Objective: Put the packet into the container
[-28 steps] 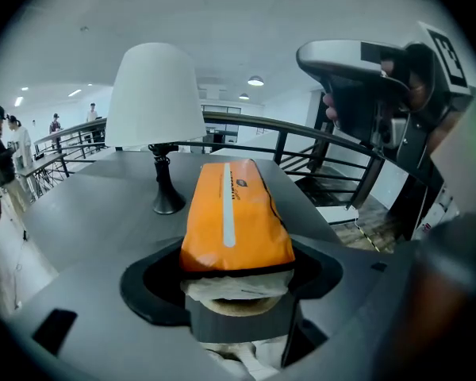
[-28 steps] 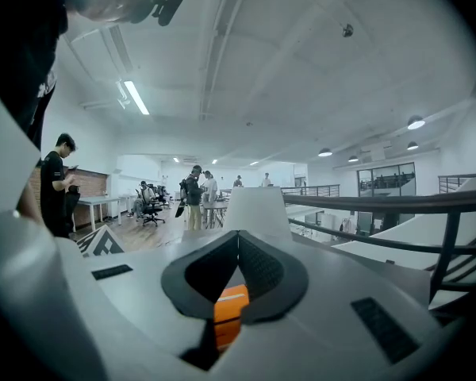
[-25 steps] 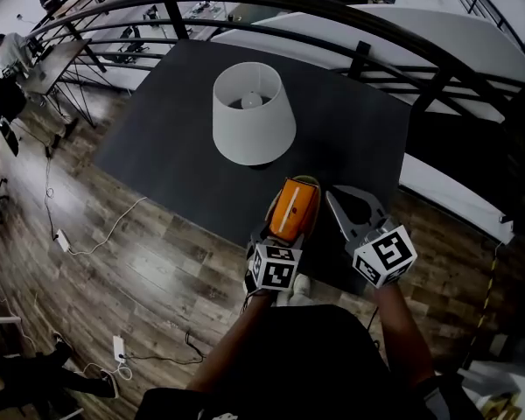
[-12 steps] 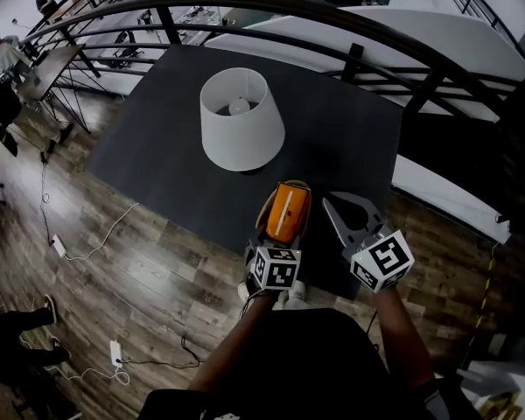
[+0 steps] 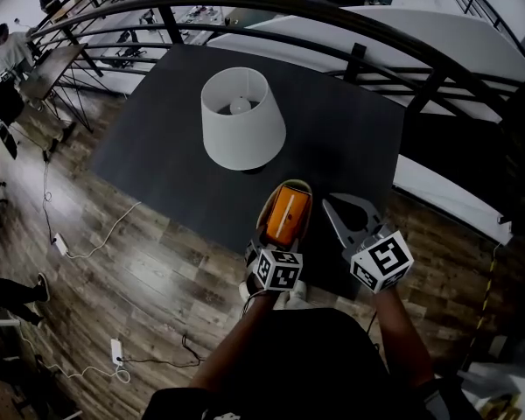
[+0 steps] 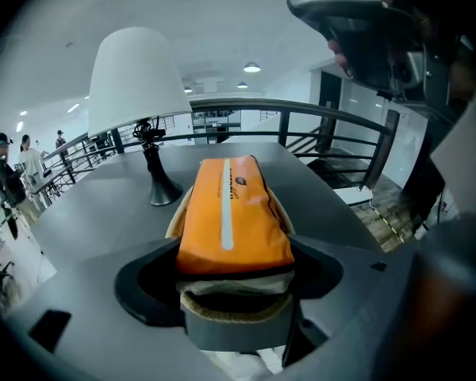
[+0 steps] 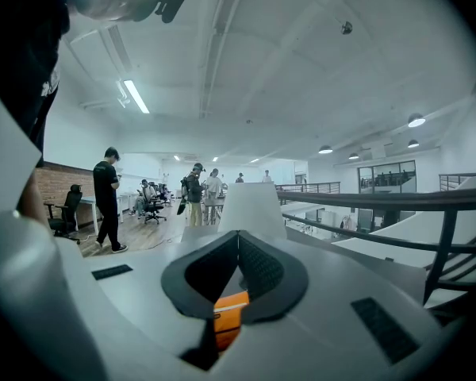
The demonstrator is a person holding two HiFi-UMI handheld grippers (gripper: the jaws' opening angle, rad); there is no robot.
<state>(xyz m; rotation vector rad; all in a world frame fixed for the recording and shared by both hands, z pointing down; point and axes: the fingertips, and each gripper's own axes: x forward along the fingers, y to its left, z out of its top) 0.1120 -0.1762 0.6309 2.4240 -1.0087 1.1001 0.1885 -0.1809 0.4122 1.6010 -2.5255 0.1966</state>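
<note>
An orange packet [image 5: 286, 215] lies inside a shallow beige oval container [image 5: 307, 196], held over the near edge of the dark table [image 5: 332, 129]. My left gripper [image 5: 284, 234] is shut on the container's sides, with the packet [image 6: 230, 213] resting on top of the container [image 6: 234, 312] between the jaws. Just to its right, my right gripper [image 5: 332, 201] is shut, its tips touching and nothing in them. In the right gripper view, a strip of the packet [image 7: 230, 312] shows below the closed tips of the right gripper [image 7: 238, 240].
A white lamp [image 5: 242, 116] with a wide shade stands mid-table, just beyond the container; the lamp [image 6: 135, 78] is left of the packet. A black railing [image 5: 359, 24] runs behind the table. Wooden floor with cables [image 5: 96, 234] lies on the left, people far off.
The left gripper with the container and packet has drawn slightly back toward me. The right gripper stays beside it, still shut. The view has shifted a little.
</note>
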